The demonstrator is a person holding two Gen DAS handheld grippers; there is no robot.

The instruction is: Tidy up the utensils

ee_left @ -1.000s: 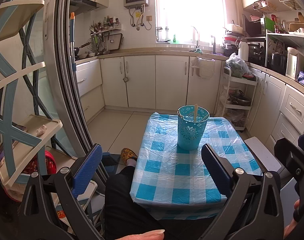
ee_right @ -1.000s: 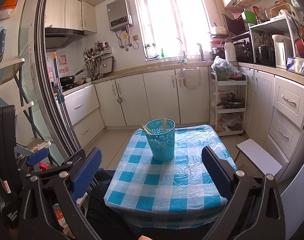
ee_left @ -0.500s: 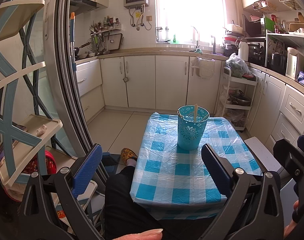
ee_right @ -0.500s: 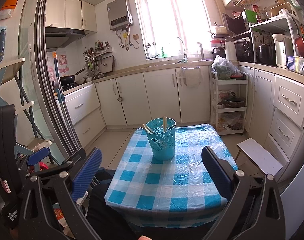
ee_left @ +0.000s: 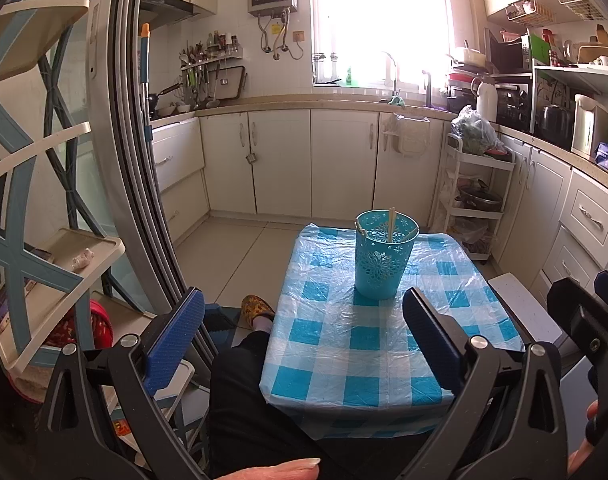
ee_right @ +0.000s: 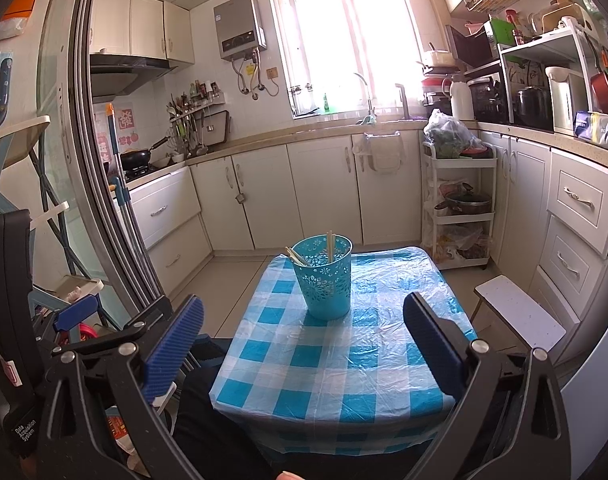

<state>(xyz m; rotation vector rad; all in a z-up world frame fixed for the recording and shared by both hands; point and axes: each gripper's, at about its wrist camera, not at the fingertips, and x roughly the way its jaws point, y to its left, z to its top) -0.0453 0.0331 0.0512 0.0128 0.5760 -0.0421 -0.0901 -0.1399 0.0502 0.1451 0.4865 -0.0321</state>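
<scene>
Chopsticks (ee_right: 330, 246) stand near-upright, tips down, in the blue cup (ee_right: 325, 278) at frame centre; left gripper (ee_left: 304, 330) and right gripper (ee_right: 303, 330) gape wide, empty.

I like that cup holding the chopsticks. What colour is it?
The cup is turquoise blue with cut-out flower patterns, clearest in the right wrist view.

Glossy, crinkled plastic sheeting covers the blue-checked table (ee_right: 335, 364), catching window glare. The turquoise holder (ee_right: 325, 280) looks like smooth perforated plastic; the chopsticks (ee_right: 329, 246) inside read as pale wood. Ribbed, matt blue pads (ee_left: 176, 336) face the left gripper (ee_left: 304, 332), on black matt plastic arms with shiny metal rivets.
</scene>
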